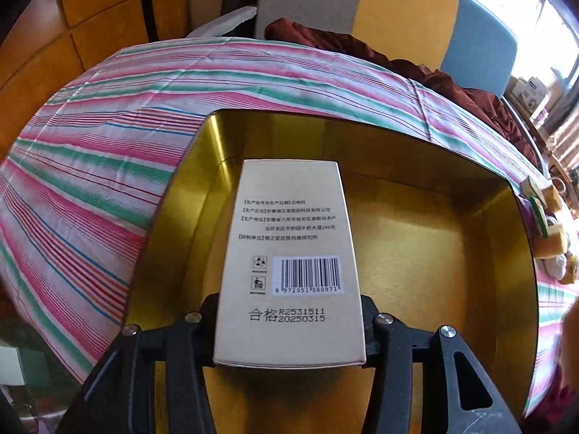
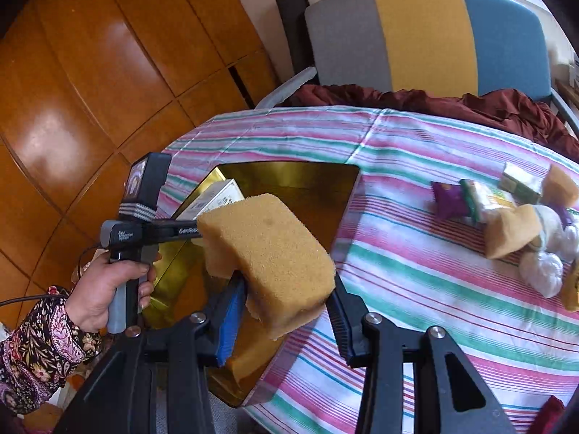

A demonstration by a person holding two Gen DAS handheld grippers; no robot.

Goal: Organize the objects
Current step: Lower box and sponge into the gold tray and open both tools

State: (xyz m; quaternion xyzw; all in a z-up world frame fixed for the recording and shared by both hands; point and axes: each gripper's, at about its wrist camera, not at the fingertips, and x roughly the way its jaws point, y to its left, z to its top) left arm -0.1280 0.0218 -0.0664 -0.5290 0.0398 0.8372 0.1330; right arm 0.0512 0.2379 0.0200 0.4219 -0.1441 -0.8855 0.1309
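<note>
My left gripper is shut on a beige carton with a barcode and holds it over the open gold box. The carton's far end points into the box. My right gripper is shut on a yellow sponge and holds it above the gold box's near right corner. The left gripper and its carton also show in the right wrist view, above the box's left side.
The box lies on a table with a striped cloth. A pile of small things lies at the right: sponges, packets, white balls. A dark red cloth and a grey, yellow and blue chair stand behind.
</note>
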